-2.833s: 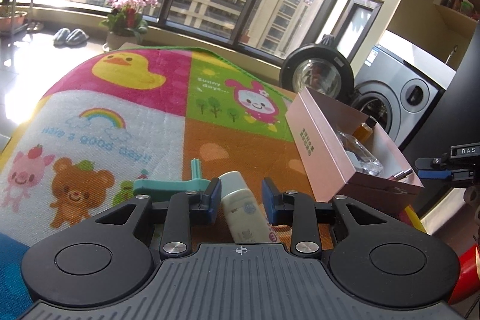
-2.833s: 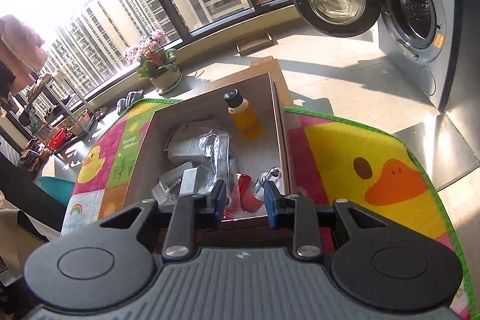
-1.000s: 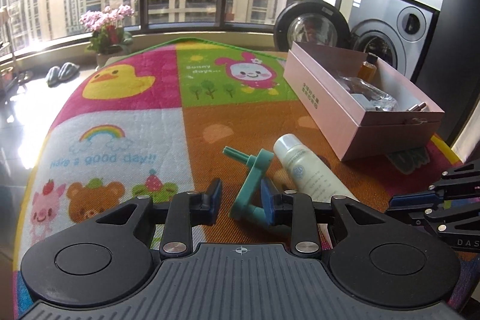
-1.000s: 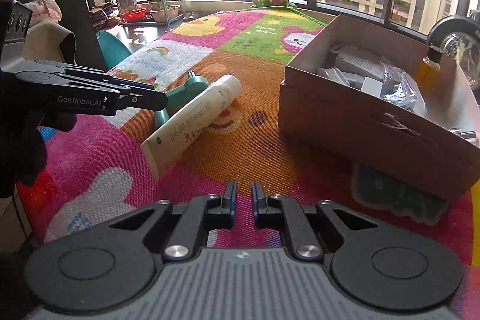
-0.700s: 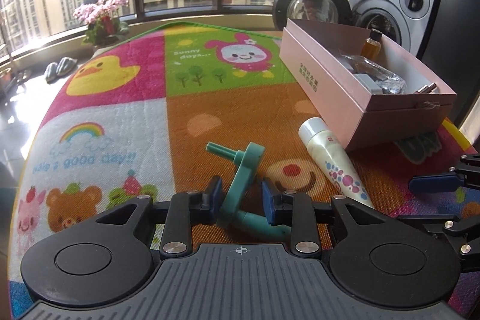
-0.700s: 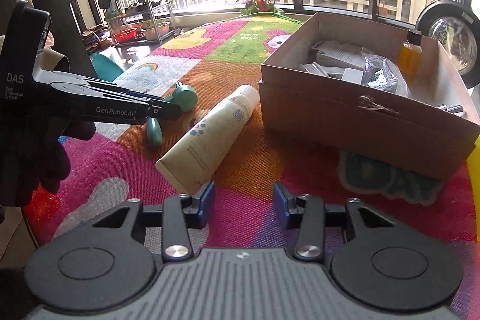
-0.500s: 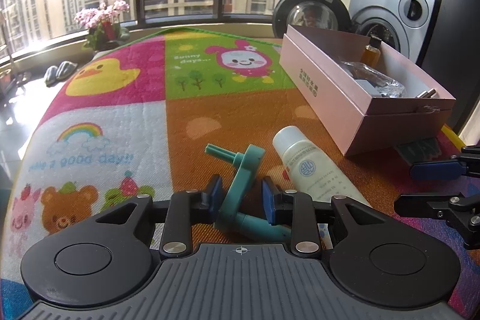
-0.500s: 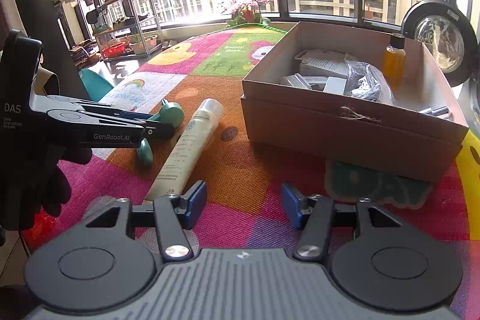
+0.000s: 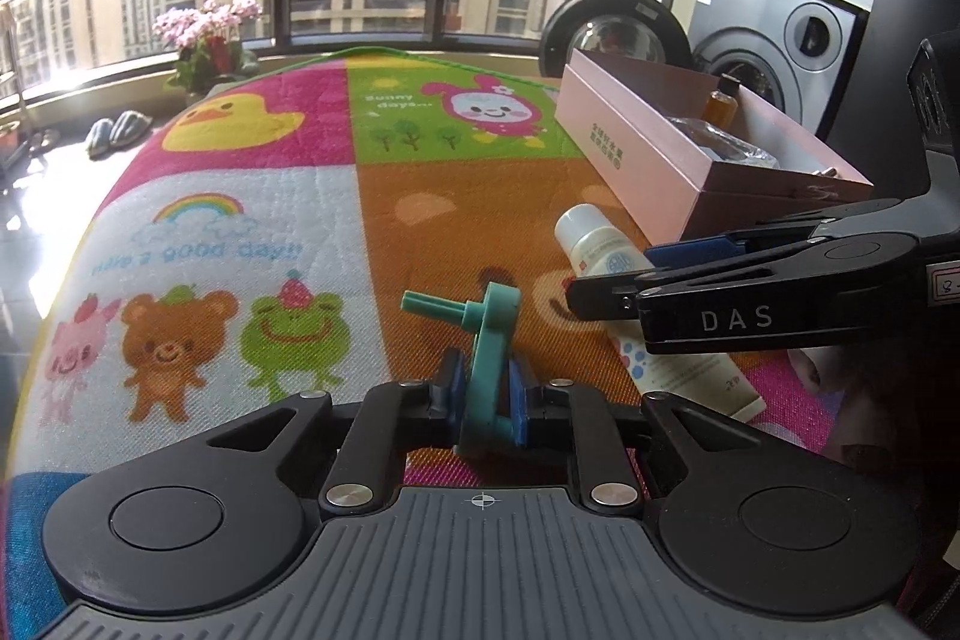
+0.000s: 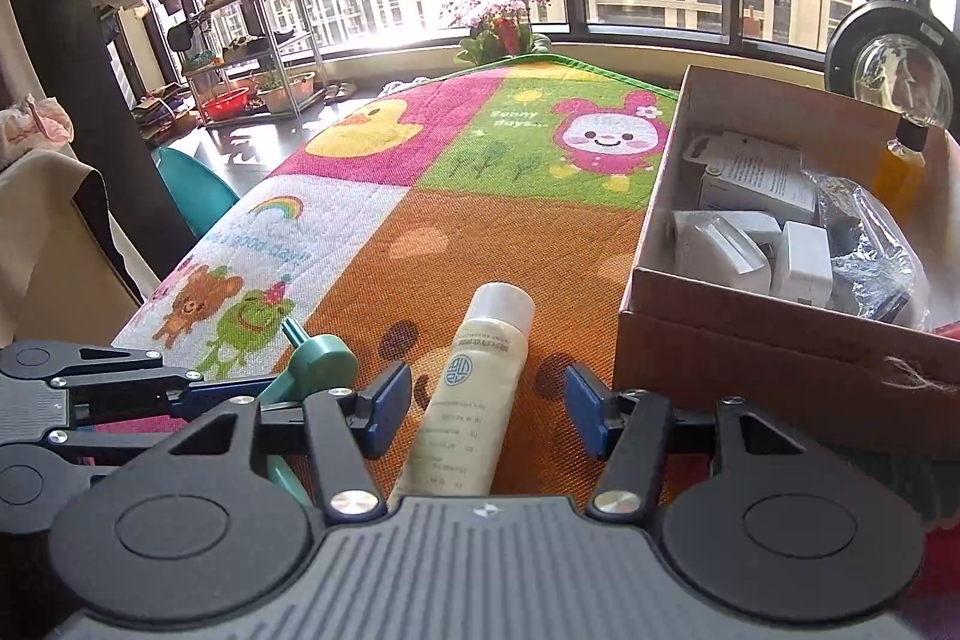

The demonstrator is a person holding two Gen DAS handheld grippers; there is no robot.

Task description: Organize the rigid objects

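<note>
Step in hand: your left tool [image 9: 485,396] is closing, pads pinching the teal crank handle [image 9: 487,355] on the desk mat [image 9: 252,214].
Right tool [image 10: 487,409]: spread, straddling the lotion tube [image 10: 474,388], not touching.
Next move: judged, close, lift both into the box [image 10: 774,346].
Change: a second ago your right tool was pressed together.

On the play mat [image 10: 456,232] lay one cream tube [image 10: 474,388], one teal plastic crank-shaped part [image 9: 489,340] and one open cardboard box [image 10: 750,358]. Inside the box stood one amber bottle [image 10: 900,166], and at least three white items plus one crinkled clear bag [image 10: 864,244] could be counted there. Two grippers were in view, the left gripper [image 9: 485,397] and the right gripper [image 10: 489,409].
</note>
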